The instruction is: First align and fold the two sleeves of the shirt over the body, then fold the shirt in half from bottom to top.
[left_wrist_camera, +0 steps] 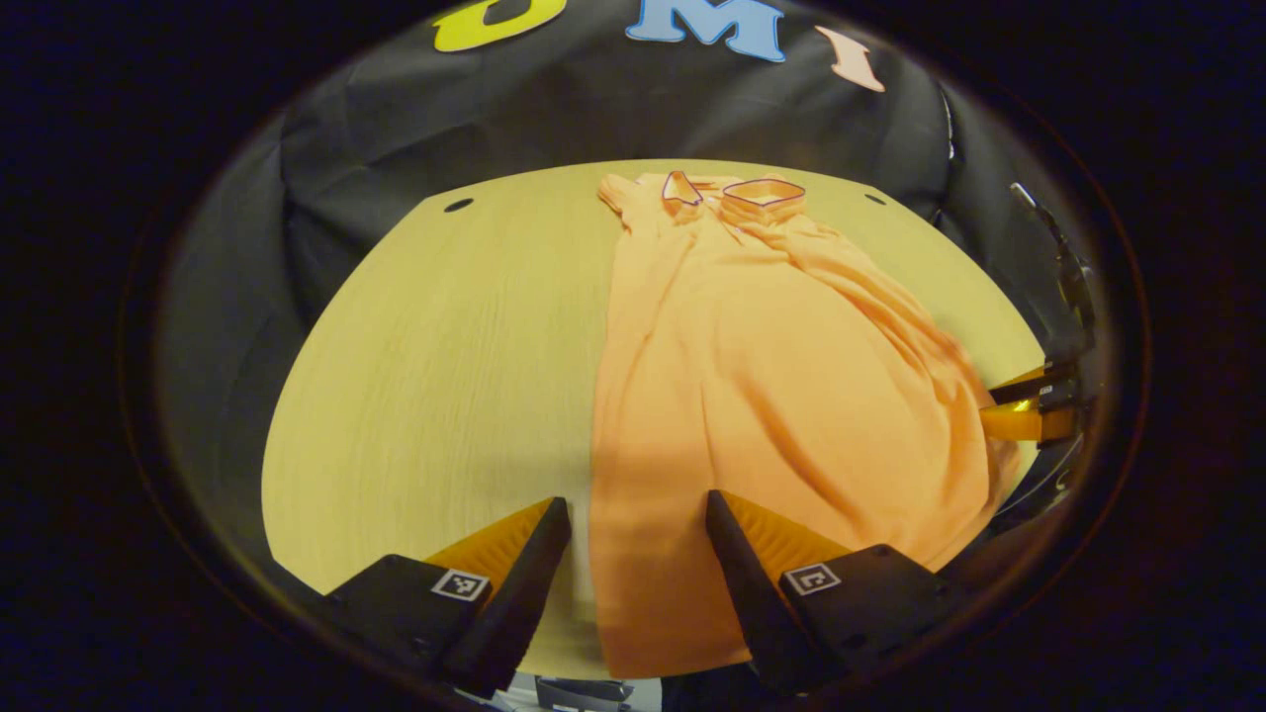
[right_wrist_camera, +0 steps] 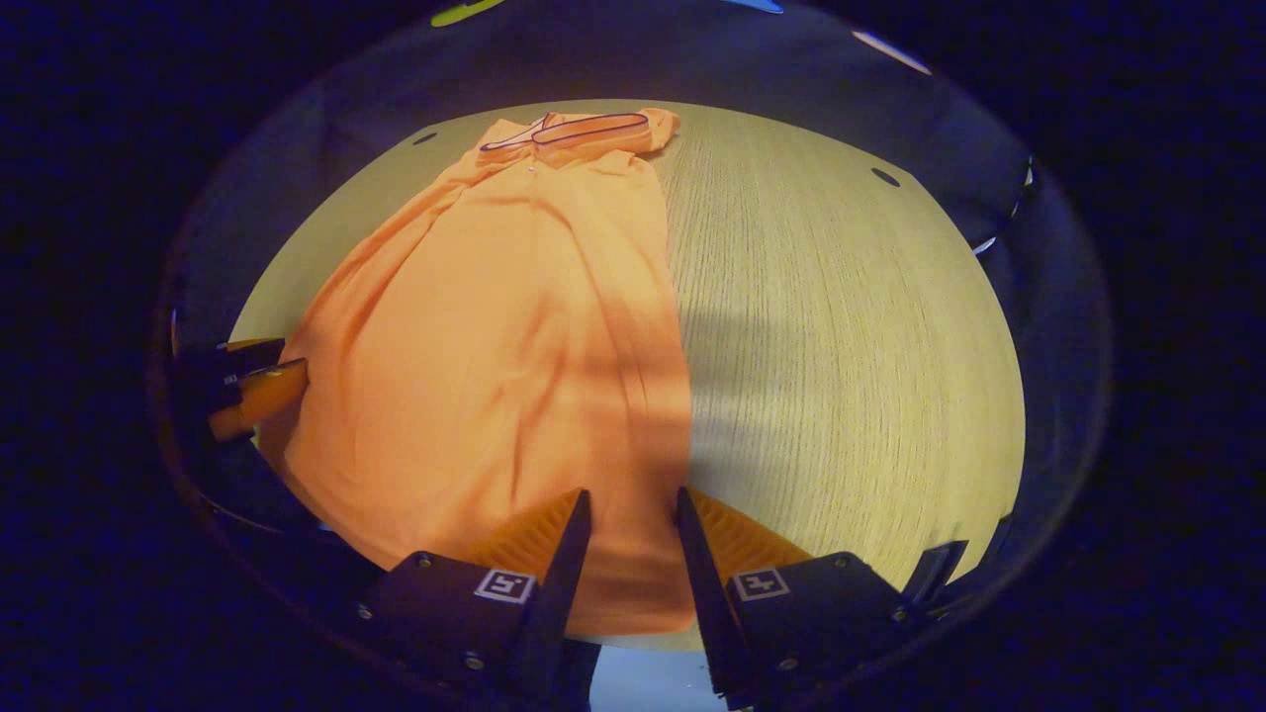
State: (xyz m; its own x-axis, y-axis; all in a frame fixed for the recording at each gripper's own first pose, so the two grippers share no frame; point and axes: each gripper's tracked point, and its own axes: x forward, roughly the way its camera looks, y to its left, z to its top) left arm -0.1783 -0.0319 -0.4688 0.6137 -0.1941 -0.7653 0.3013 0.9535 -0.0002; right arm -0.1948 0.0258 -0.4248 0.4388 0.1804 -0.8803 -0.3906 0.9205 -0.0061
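An orange shirt point(left_wrist_camera: 771, 376) with a dark-edged collar point(left_wrist_camera: 762, 191) lies lengthwise on the wooden table point(left_wrist_camera: 435, 366), collar at the far end, both sleeves folded in over the body. My left gripper point(left_wrist_camera: 638, 499) is open and straddles the shirt's near left hem corner. In the right gripper view the shirt point(right_wrist_camera: 495, 346) runs away from me, and my right gripper point(right_wrist_camera: 632, 494) is open over its near right hem corner, fabric lying between the fingers. Each gripper also appears at the rim of the other's view: the right gripper point(left_wrist_camera: 1029, 405), the left gripper point(right_wrist_camera: 257, 386).
Bare tabletop stretches left of the shirt in the left gripper view and right of the shirt point(right_wrist_camera: 841, 346) in the right gripper view. Small dark holes point(left_wrist_camera: 458, 205) point(right_wrist_camera: 885, 177) mark the table's far corners. The near table edge runs just below both grippers.
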